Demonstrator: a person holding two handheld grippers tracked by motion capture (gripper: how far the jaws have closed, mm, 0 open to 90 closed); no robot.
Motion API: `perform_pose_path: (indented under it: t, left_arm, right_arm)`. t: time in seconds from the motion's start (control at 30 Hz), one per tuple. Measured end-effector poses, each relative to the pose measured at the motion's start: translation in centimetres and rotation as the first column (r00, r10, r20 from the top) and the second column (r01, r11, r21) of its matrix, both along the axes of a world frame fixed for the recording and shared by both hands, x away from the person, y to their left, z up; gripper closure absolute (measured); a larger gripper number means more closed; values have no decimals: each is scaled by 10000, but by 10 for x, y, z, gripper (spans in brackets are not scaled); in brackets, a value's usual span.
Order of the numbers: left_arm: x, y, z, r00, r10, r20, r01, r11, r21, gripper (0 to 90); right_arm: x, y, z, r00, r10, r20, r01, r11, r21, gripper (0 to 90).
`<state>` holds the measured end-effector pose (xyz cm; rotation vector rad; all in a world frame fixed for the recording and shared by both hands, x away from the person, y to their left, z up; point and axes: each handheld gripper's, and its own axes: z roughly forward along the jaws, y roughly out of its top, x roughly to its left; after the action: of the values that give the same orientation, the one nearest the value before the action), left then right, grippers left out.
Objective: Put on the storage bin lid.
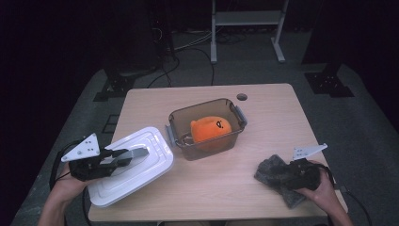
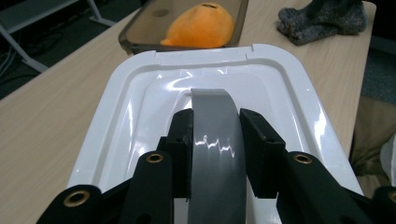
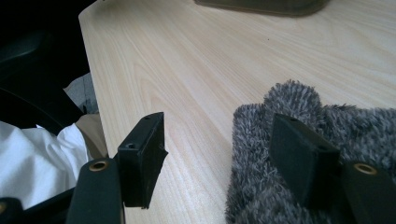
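Observation:
A white lid [image 1: 157, 143] with a grey arched handle [image 1: 141, 151] lies tilted at the table's front left. My left gripper [image 1: 134, 155] is shut on that handle. In the left gripper view the two jaws press on the handle [image 2: 210, 100] from both sides, above the lid [image 2: 285, 79]. A brown see-through container [image 1: 181, 117] stands mid-table with an orange plush toy [image 1: 210, 128] inside. At the front right, my right gripper [image 1: 282, 176] rests at a grey fuzzy cloth [image 1: 273, 167]. Its jaws stand open [image 3: 217, 135], one over the cloth [image 3: 299, 107], the other over bare wood.
The light wooden table [image 1: 263, 108] has a round cable hole [image 1: 242, 97] near its far edge. A metal stand [image 1: 247, 19] and cables sit on the floor behind. The container [image 2: 140, 32] and plush [image 2: 201, 25] lie just beyond the lid's far edge.

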<state>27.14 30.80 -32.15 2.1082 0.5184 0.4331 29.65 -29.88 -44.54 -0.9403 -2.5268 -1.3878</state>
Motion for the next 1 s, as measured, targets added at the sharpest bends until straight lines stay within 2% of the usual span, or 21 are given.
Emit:
perform_pose_path:
  t: [0.17,0.37,0.63,1.0]
  left_arm:
    - [7,-7,8,9998,-162,118,163,9998,-78,663]
    - [25,-30,24,9979,-591,258,595,9982,-117,663]
    - [43,-51,33,9952,-908,356,918,9954,-271,664]
    - [73,-91,42,9882,-1503,294,1503,9886,19,664]
  right_arm:
    - [0,0,0,10000,15,-3,-15,10000,-9,350]
    - [0,0,0,10000,17,0,-17,10000,2,350]
    - [0,0,0,10000,36,5,-36,10000,8,350]
    - [0,1,1,9999,105,55,-105,9999,38,350]
